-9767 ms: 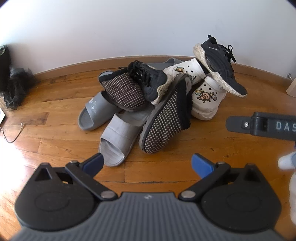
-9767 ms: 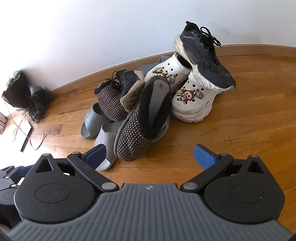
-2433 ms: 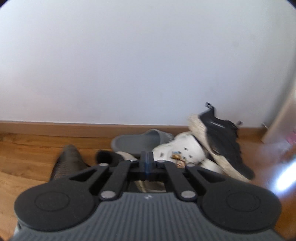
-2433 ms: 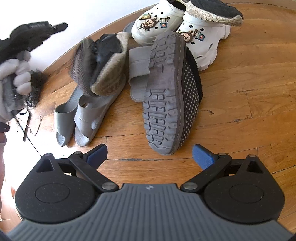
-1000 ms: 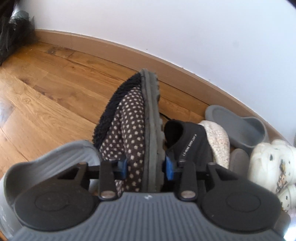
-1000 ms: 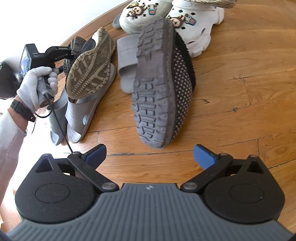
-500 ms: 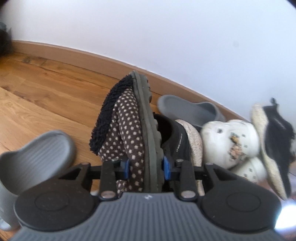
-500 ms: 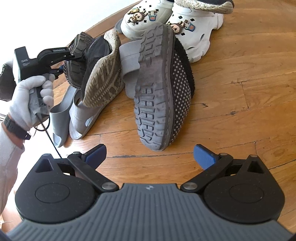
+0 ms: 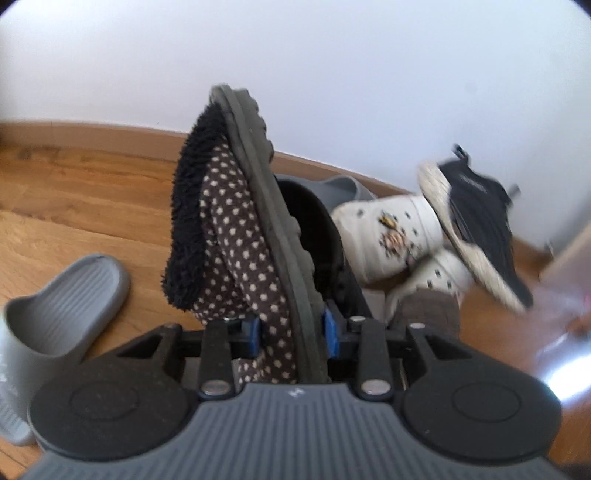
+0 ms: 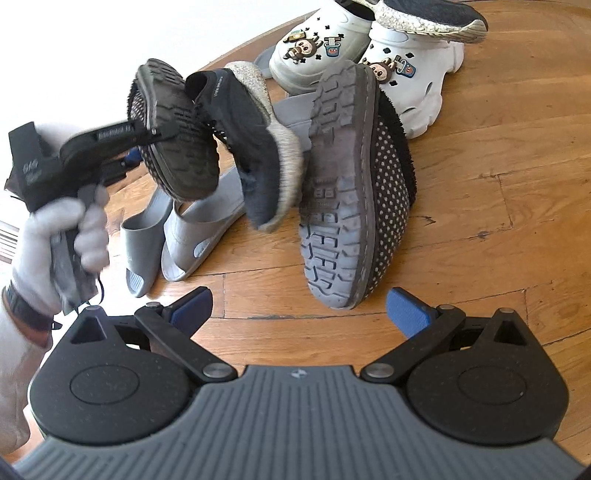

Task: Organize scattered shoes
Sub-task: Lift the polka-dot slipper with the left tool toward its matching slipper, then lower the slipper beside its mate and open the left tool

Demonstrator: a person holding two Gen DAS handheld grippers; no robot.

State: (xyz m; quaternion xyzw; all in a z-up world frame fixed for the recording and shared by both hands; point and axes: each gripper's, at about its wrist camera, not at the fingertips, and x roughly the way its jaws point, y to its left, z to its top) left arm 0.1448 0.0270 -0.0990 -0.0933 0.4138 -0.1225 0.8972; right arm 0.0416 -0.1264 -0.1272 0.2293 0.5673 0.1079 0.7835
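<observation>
Progress looks early to me: most of the shoes lie jumbled against the wall and only one is off the wooden floor [image 10: 517,184].

Starting at the left of the right wrist view, I see my gloved left hand [image 10: 62,236] gripping the left gripper [image 9: 291,332], whose blue pads are clamped on the dotted slipper [image 9: 236,236], one pad on the fabric upper and one on the sole edge. That slipper hangs in the air, sole out, above the two grey slides [image 10: 177,236], which lie side by side and already read as a pair. A black sneaker [image 10: 243,144] with a speckled, grubby sole tilts against it; whether it is caught in the grip or only leaning I cannot tell.

Further right, the matching dotted slipper's mate [image 10: 354,192] lies on its side, grey lugged tread facing me, brown knit with pale dots and black fleece trim behind. Beyond it sit two white moulded clogs [image 10: 406,74] with cartoon charms, smooth and glossy, with a second black sneaker [image 10: 424,14] resting on top. A third grey slide [image 9: 332,188] peeks out by the skirting.

My right gripper [image 10: 299,306] hovers with its jaws wide apart and empty, just short of the overturned slipper. Pairing the slippers, sneakers and clogs remains, I judge.
</observation>
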